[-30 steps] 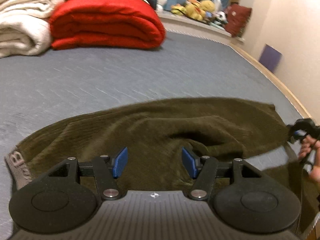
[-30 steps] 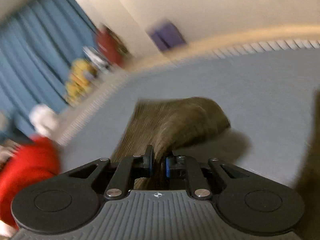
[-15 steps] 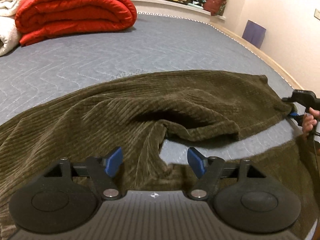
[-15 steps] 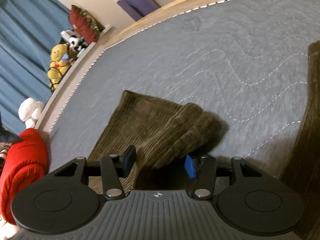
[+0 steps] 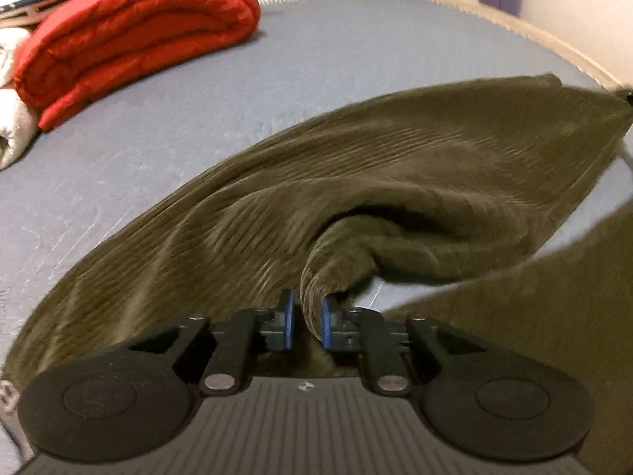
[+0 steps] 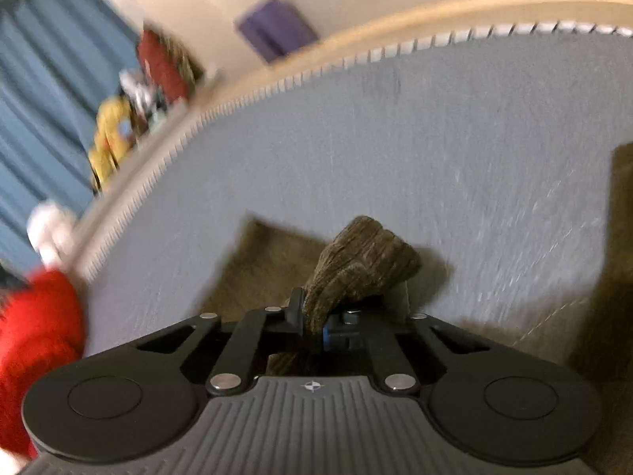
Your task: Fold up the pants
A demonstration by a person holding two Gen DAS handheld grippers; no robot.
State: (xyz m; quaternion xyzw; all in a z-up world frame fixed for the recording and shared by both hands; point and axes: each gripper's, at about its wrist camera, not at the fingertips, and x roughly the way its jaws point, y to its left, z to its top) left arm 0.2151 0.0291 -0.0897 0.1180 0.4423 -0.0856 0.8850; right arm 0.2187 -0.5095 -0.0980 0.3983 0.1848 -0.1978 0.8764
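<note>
Olive-brown corduroy pants [image 5: 395,166] lie spread across the grey-blue mattress [image 5: 198,91]. My left gripper [image 5: 307,318] is shut on a raised fold of the pants near the crotch, cloth pinched between its blue pads. My right gripper [image 6: 314,318] is shut on a bunched end of a pant leg [image 6: 364,265], lifted slightly above the mattress [image 6: 455,150]. The other leg shows at the right edge of the right wrist view [image 6: 609,269]. The right wrist view is motion-blurred.
A folded red duvet [image 5: 130,47] and white blanket [image 5: 12,118] lie at the mattress's far left. A wooden bed edge [image 6: 395,19], purple object [image 6: 277,27], stuffed toys [image 6: 114,138] and blue curtain [image 6: 47,91] line the wall side.
Both grippers were open half a second ago and have closed on the pants. The left took a fold at the crotch; the right re-gripped the leg end and lifted it.
</note>
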